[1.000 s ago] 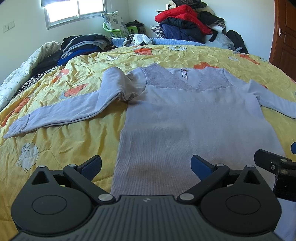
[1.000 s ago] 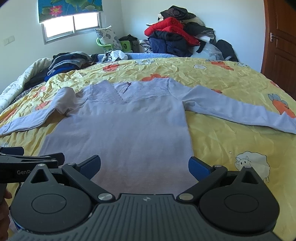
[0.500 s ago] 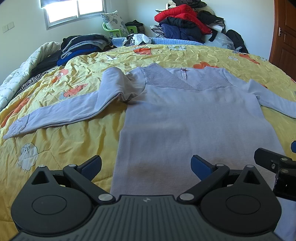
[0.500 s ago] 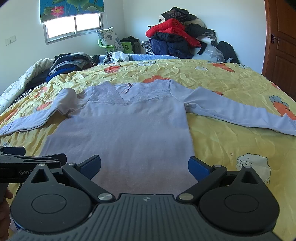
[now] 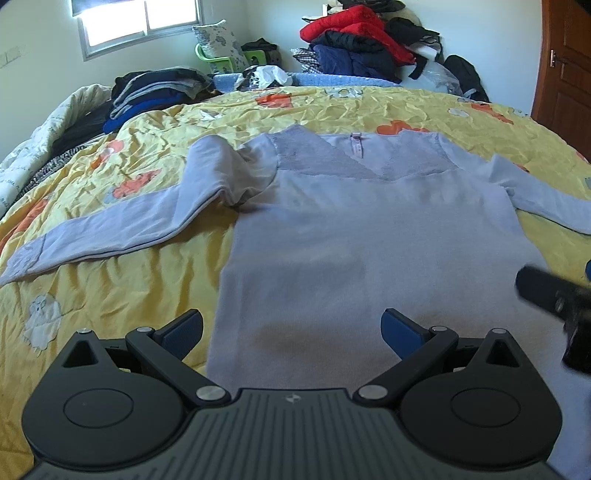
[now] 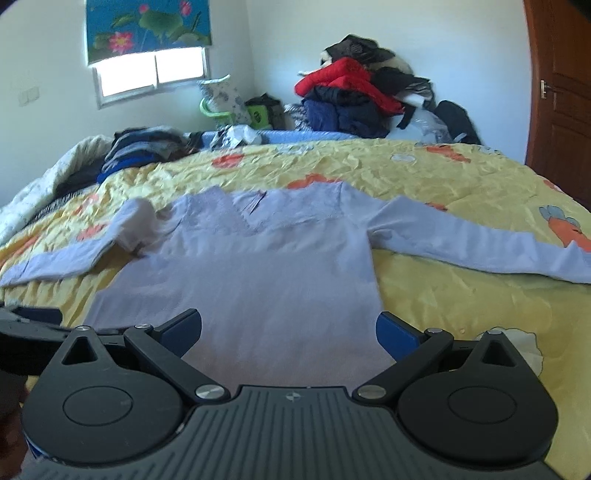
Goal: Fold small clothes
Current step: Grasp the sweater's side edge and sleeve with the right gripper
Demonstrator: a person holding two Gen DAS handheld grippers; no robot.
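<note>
Top: Your pale purple top (image 5: 369,240) lies flat on the bed (image 5: 129,280), front up, with the neck far from you and the bottom edge near your claws.
Neck: It has a V shape with a darker patch on each side and a small tag (image 5: 356,142) in the middle.
Left sleeve: The left sleeve (image 5: 122,229) goes out and down to the left. It is bunched up in a lump near the shoulder.
Right sleeve: The right sleeve (image 6: 480,247) lies out straight to the right on the bed.
Left claw: Your left claw (image 5: 291,328) is spread wide and holds nothing. Its left blue pad (image 5: 183,328) is over the yellow cover, just past the top's left edge. Its right pad (image 5: 400,328) is over the top.
Right claw: Your right claw (image 6: 288,330) is spread wide too, and holds nothing. It sits above the bottom part of the top. It looks blurry at the right edge of the left view.
Bed: It has a yellow cover with orange shapes and little sheep (image 6: 517,343) on it.
Far side: There is a stack of dark folded clothes (image 5: 147,96) at the back left, and a big heap with a red coat (image 5: 354,27) at the back.
Room: A window (image 6: 151,74) is on the far wall and a brown door (image 6: 561,99) is on the right.
</note>
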